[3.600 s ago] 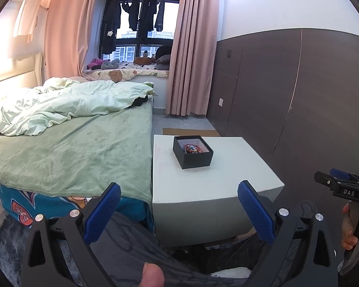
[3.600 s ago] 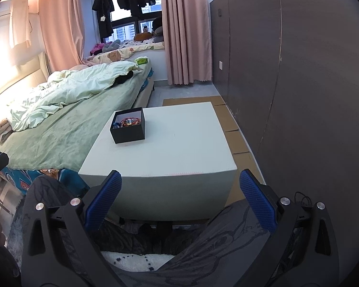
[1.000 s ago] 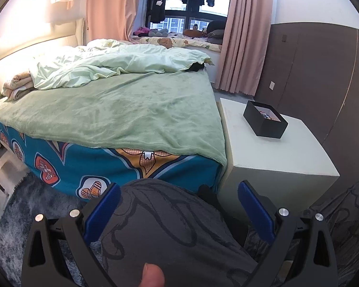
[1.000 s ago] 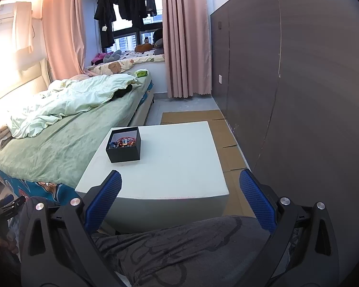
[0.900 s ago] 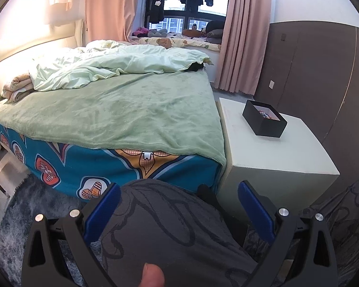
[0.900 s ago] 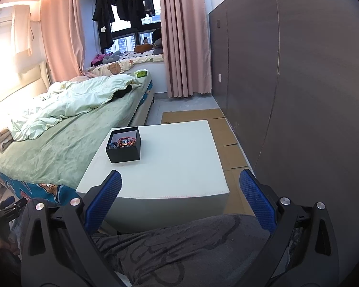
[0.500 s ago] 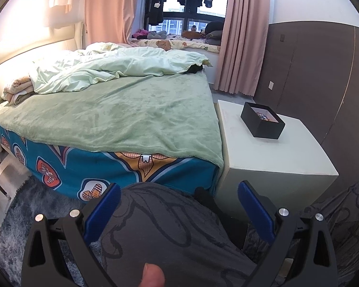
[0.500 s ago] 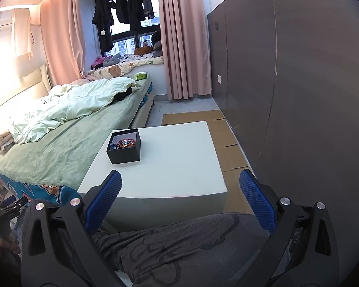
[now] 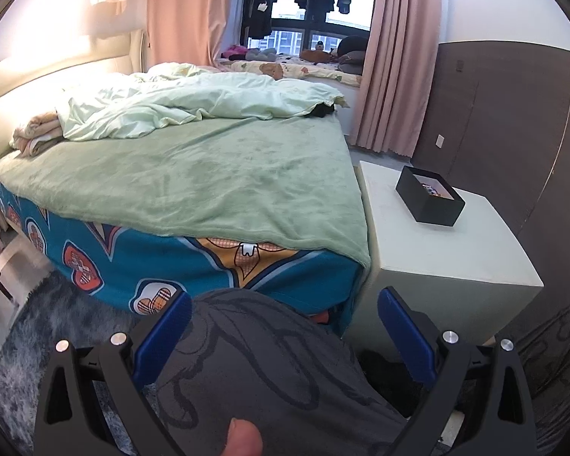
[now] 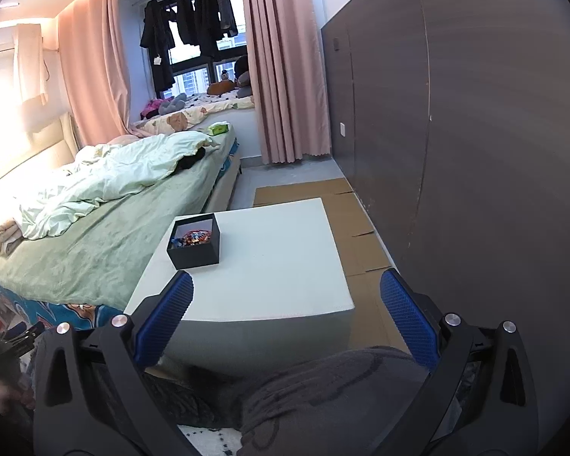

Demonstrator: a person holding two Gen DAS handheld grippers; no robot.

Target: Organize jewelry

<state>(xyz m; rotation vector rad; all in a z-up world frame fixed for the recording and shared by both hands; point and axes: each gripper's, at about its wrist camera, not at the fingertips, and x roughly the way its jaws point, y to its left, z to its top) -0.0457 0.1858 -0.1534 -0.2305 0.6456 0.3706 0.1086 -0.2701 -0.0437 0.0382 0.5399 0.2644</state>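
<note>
Your right gripper [image 10: 285,300] is the nearer tool: the black box [image 10: 194,246] sits ahead of it and a little to its left, on the white table [image 10: 277,266] whose near edge lies just past the blue pads. From your left gripper [image 9: 283,326] the same black box [image 9: 429,199] lies well off to the right and farther ahead, across the table's near corner, so a reach from that side would be the longer one. Both grippers hang wide apart with nothing between the fingers, held low over your lap in grey patterned trousers [image 9: 269,372].

The box is a small open rectangle of matte black card with straight walls and a pale lining. Seen from the right gripper, its long axis runs roughly away from you, slightly skewed. Inside lies the jewelry [image 10: 193,237], a tangled heap of red, orange and blue beads; single pieces are too small to tell apart. The table top is smooth, flat and hard-edged, so the light box would likely slide if nudged.

To the left of both tools the bed [image 9: 193,174] carries a soft plush green blanket and a rumpled pale duvet.
</note>
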